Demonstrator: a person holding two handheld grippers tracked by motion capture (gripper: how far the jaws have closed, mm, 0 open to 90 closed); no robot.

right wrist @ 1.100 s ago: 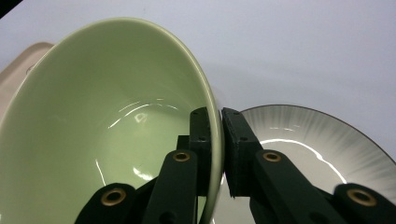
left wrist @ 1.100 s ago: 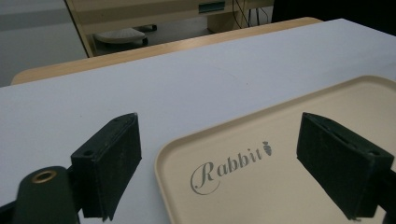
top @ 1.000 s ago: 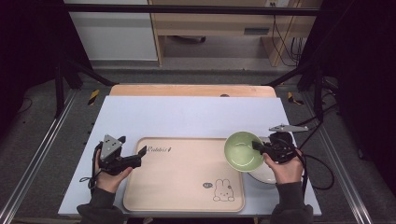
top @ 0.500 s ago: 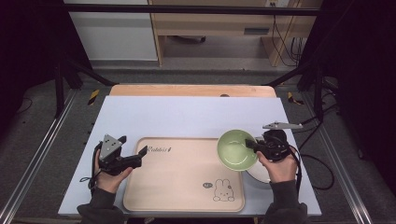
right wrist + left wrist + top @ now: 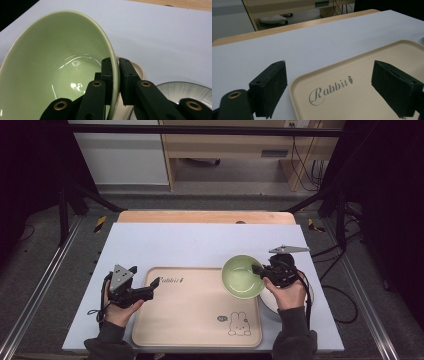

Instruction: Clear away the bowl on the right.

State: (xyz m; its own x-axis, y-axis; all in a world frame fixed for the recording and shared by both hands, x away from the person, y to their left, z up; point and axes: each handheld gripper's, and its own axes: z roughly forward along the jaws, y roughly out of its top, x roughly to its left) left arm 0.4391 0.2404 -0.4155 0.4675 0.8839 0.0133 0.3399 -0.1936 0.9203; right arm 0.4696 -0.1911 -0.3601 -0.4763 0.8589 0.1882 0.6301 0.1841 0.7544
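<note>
One green bowl [image 5: 243, 277] is held by its rim in the right gripper [image 5: 259, 270]; the two black fingers [image 5: 108, 75] pinch the wall, one inside and one outside. The bowl hangs tilted over the upper right corner of the tray [image 5: 190, 320], with the open side facing up and toward the high camera. It carries no writing. In the right gripper view its lower part is cut off by the frame.

Under the right hand [image 5: 286, 290] there is one more dish, a pale plate with grey stripes [image 5: 185, 91]; most of it is hidden by the hand and the gripper, so its full shape cannot be made out.

There is one beige tray, lying on the light blue top of the bench [image 5: 200, 245]. Near its upper left corner the word "Rabbit" is printed in cursive with a small carrot after it [image 5: 329, 91]. Near the lower right corner a small rabbit drawing [image 5: 239, 326] stands beside a dark round mark too small to read.

The left gripper [image 5: 151, 288] rests at the tray's left edge, its fingers [image 5: 270, 87] spread wide and holding nothing.
</note>
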